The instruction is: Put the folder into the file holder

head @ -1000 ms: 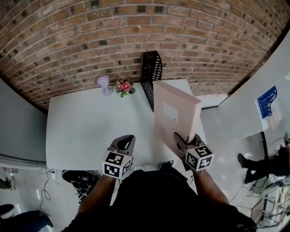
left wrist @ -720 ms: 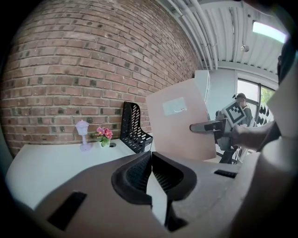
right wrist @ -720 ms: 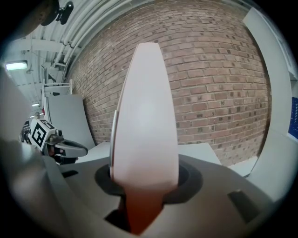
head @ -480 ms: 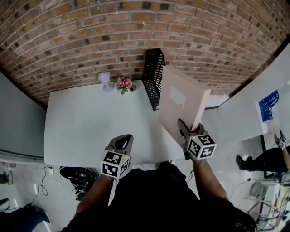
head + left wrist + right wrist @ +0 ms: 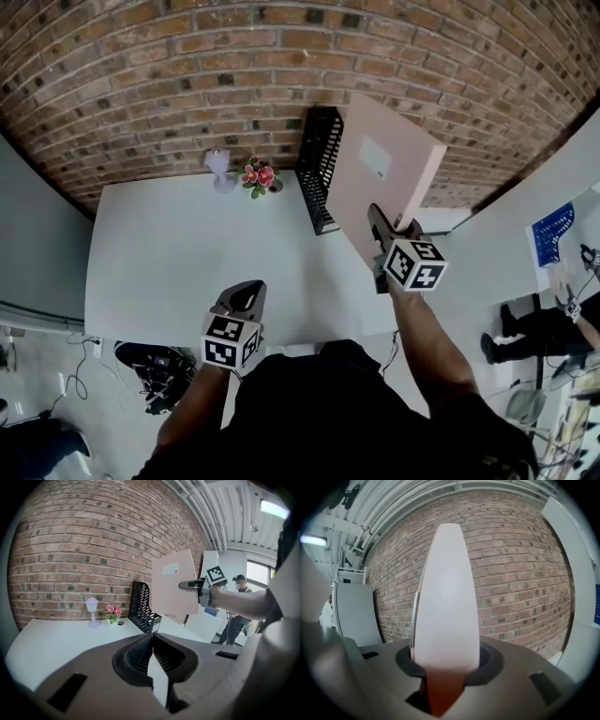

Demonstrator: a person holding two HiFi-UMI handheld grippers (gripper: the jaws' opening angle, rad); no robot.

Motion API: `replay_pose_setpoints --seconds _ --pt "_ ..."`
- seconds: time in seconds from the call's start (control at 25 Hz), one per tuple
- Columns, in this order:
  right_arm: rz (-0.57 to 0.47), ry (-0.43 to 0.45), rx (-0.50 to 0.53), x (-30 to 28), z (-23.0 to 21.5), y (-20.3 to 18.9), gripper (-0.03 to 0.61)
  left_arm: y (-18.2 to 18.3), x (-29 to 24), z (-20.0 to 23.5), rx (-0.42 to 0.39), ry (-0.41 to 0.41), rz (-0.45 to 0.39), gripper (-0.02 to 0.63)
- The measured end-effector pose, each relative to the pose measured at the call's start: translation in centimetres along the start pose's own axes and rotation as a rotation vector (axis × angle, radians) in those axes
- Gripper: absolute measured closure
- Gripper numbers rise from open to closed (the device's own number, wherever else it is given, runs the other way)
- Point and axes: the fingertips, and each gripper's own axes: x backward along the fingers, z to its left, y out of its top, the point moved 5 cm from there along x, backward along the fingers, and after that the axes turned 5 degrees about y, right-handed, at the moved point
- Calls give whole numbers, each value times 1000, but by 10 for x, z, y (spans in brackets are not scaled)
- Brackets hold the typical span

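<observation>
My right gripper (image 5: 375, 217) is shut on the lower edge of a pale pink folder (image 5: 386, 173) with a small white label, and holds it upright in the air above the table's right end. In the right gripper view the folder's spine (image 5: 446, 597) fills the gap between the jaws. The black mesh file holder (image 5: 317, 167) stands at the table's far edge by the brick wall, just left of the folder. My left gripper (image 5: 251, 289) hovers at the table's near edge, shut and empty. From the left gripper view I see the folder (image 5: 173, 583) raised right of the file holder (image 5: 143, 609).
On the white table (image 5: 178, 262), a small lilac lamp (image 5: 217, 169) and a pot of pink flowers (image 5: 256, 175) stand left of the file holder. A brick wall (image 5: 187, 84) closes the far side. White partitions stand at the right, with a person (image 5: 539, 328) beyond them.
The right gripper has lifted the folder higher and carried it toward the wall, nearer the file holder. The left gripper has stayed near the table's front edge.
</observation>
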Motion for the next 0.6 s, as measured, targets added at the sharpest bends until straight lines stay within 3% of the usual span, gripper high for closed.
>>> replay_pose_setpoints --seconds 0.6 --pt "-177 -44 127 -112 0 38 402 -6 14 25 61 130 32 609"
